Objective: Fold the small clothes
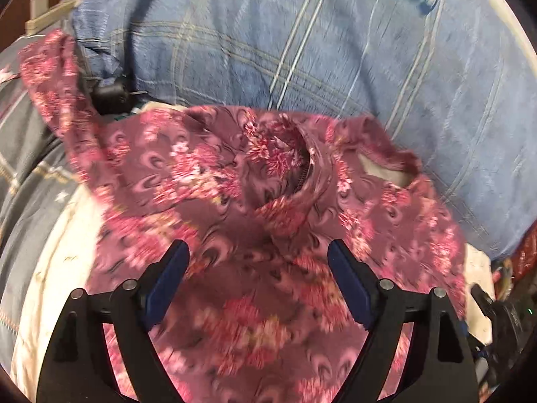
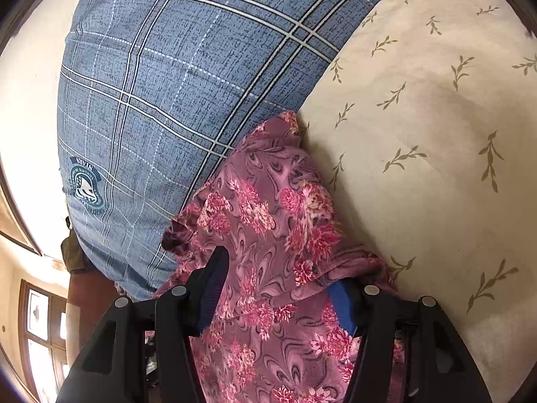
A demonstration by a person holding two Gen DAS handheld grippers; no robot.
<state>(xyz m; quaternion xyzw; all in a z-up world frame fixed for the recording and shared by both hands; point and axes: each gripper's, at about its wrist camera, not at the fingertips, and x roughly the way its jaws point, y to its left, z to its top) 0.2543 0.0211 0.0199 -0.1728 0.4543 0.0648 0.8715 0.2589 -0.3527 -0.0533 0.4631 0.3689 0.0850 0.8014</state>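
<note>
Lower centre of both views: floral garment [image 1: 268, 201] spread on the bed, against a blue plaid pillow [image 2: 161, 94]. Left tool [image 1: 258, 258] hangs spread apart above the cloth, gripping nothing. Right tool [image 2: 278, 278] has fabric between its pads; clamped, likely. Mid-fold; next, left needs an edge.

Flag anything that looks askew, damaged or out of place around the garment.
The floral garment lies rumpled, not flat: its zipped neck is bunched into a twist, and one end trails up against the blue plaid pillow. A black plug sits wedged at the pillow's edge beside it.
</note>
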